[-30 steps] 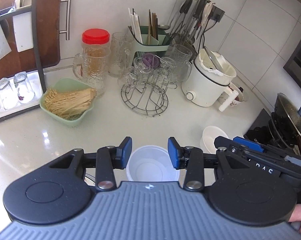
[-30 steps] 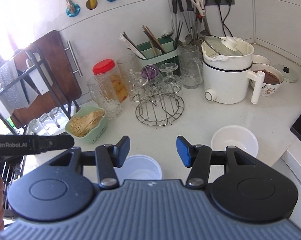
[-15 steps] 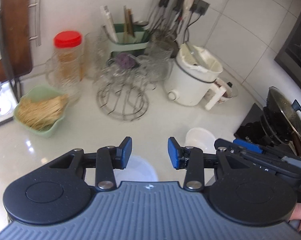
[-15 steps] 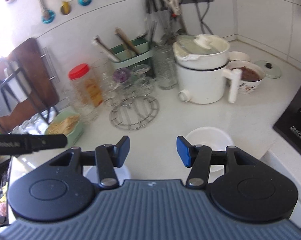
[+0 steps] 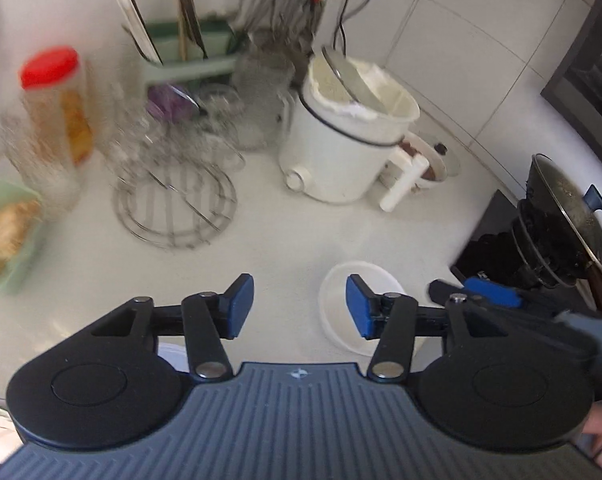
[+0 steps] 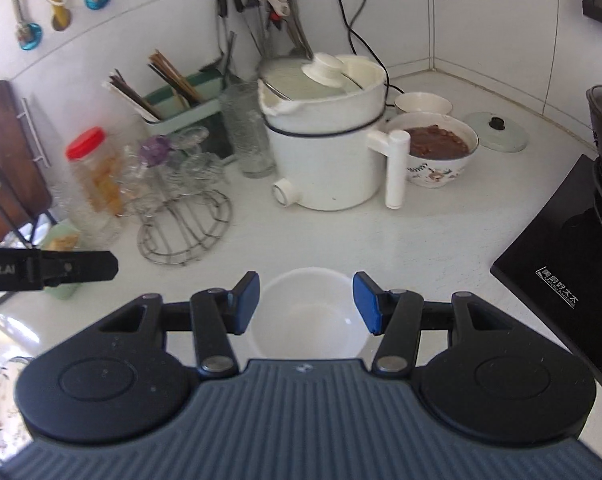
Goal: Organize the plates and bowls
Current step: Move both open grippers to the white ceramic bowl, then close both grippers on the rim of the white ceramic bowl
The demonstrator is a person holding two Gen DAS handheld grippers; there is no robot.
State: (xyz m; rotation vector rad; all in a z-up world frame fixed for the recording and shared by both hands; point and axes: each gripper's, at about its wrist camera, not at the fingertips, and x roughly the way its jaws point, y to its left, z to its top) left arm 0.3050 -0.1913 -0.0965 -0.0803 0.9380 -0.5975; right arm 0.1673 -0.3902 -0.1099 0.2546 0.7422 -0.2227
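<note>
We swing both tongs rightward along the worktop (image 6: 441, 240), off the clear tub and onto the white bowl (image 6: 305, 312). The right tongs (image 6: 306, 304) now straddle it, half open, pads clear of the rim, gripping nothing. The left tongs (image 5: 299, 306) are opening over bare worktop, empty. The bowl sits upright near the front edge, mouth up; round, no long axis.
</note>
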